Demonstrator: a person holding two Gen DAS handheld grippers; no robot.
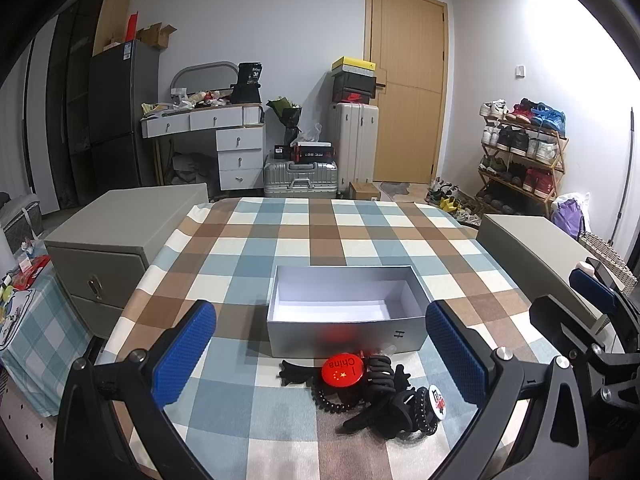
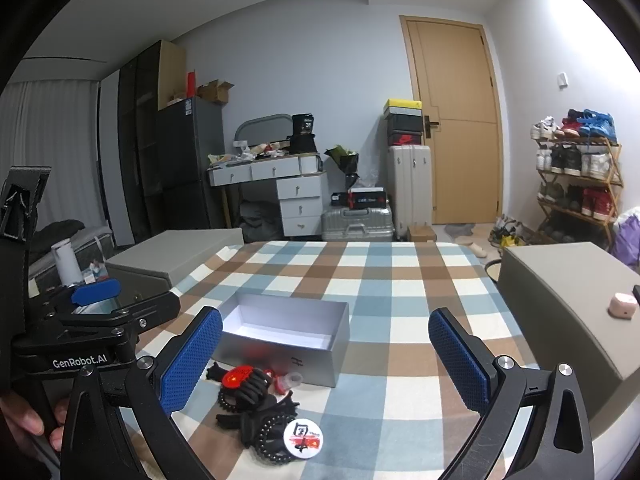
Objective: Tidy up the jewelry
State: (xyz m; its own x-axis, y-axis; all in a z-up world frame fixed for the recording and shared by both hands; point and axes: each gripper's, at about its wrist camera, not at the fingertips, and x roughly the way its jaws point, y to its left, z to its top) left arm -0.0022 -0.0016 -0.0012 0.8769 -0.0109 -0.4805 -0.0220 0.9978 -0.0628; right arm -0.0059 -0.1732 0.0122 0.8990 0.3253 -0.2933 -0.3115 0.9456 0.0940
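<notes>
An empty silver box (image 1: 344, 334) (image 2: 316, 364) with a white inside stands on the checked tablecloth. Just in front of it lies a heap of accessories: a red round badge (image 1: 340, 370) (image 2: 236, 376), black hair claws (image 1: 386, 404) (image 2: 256, 390), black spiral hair ties (image 1: 332, 400) (image 2: 272, 440) and a white round badge (image 1: 438, 400) (image 2: 305, 436). My left gripper (image 1: 320, 356) is open above and around the heap, holding nothing. My right gripper (image 2: 324, 360) is open too, with the heap at its lower left. The left gripper's body (image 2: 88, 344) shows at the left of the right wrist view.
A grey drawer cabinet (image 1: 116, 248) (image 2: 172, 256) stands at the table's left, another grey box (image 1: 536, 256) (image 2: 560, 300) at the right with a small pink case (image 2: 622, 306) on it. The checked tablecloth (image 1: 320, 236) stretches behind the box. Suitcases, a desk and a shoe rack line the far wall.
</notes>
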